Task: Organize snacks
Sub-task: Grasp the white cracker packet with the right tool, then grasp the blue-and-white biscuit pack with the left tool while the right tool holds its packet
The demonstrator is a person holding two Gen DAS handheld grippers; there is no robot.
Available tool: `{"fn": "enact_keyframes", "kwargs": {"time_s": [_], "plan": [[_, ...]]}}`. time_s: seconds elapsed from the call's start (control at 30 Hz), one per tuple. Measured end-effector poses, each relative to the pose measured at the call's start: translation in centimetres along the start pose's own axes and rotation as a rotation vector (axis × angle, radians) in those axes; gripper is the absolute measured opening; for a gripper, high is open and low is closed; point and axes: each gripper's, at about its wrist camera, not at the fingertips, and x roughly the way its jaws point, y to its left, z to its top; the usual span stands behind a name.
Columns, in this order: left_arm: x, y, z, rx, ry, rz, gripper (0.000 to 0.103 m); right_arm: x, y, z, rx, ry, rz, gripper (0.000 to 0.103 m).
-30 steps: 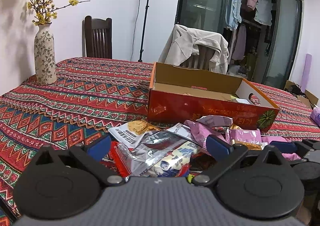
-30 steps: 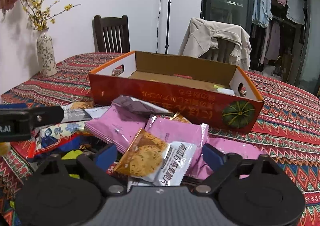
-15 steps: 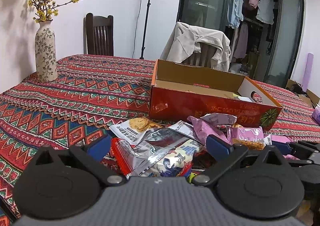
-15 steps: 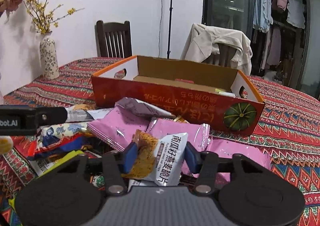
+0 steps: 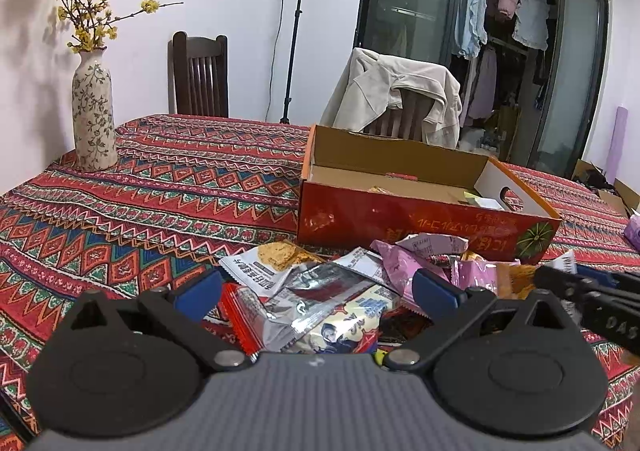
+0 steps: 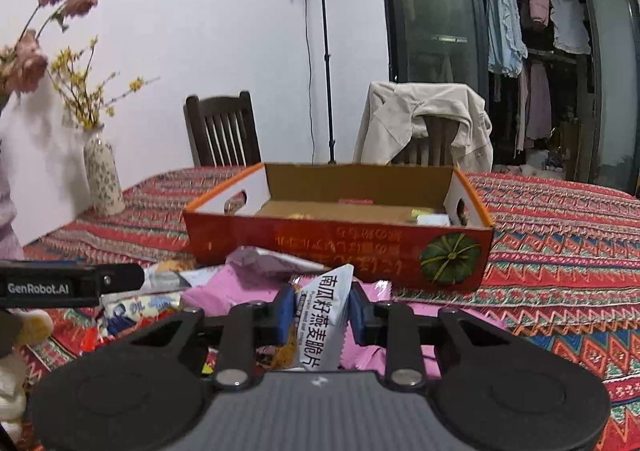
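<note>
An open red cardboard box (image 5: 400,219) (image 6: 320,247) stands on the patterned tablecloth, with a few items inside. A heap of snack packets (image 5: 320,291) lies in front of it. My left gripper (image 5: 316,293) hangs open just above the heap, holding nothing. One of its fingers (image 6: 120,278) shows at the left of the right wrist view. My right gripper (image 6: 322,311) is closing, and its blue pads pinch a white and orange cracker packet (image 6: 320,335) standing upright above pink packets (image 6: 224,291).
A flowered vase (image 5: 93,115) (image 6: 103,179) stands at the table's far left. Behind the table are a dark wooden chair (image 5: 200,79), a chair draped with a beige jacket (image 5: 396,95) and a light stand (image 6: 324,51). Bare tablecloth (image 5: 160,191) stretches left of the box.
The right gripper's jaws went from wide to pinched on the cracker packet, then rose and shifted with it. The left gripper stayed open and still.
</note>
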Motion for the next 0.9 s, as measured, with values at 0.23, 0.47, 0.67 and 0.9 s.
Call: {"fn": "enact_keyframes", "kwargs": {"time_s": [0.23,0.47,0.67,0.9], "plan": [[0.7,-0.3,0.4,0.027,0.027,0.013,0.103,-0.9,-1.7,0.3,0.030,-0.026,-0.027,0.027],[3.3,-0.4,1.1,0.098,0.112,0.030,0.103,-0.9,-2.4,0.0,0.045,-0.022,-0.034,0.028],[4.9,-1.0,0.8,0.168,0.191,-0.023,0.103,-0.9,-3.0,-0.2,0.060,-0.015,-0.034,0.027],[6.4,-1.6,0.0,0.258,0.224,-0.004,0.103,-0.5,-3.3,-0.4,0.070,-0.005,-0.033,0.027]]}}
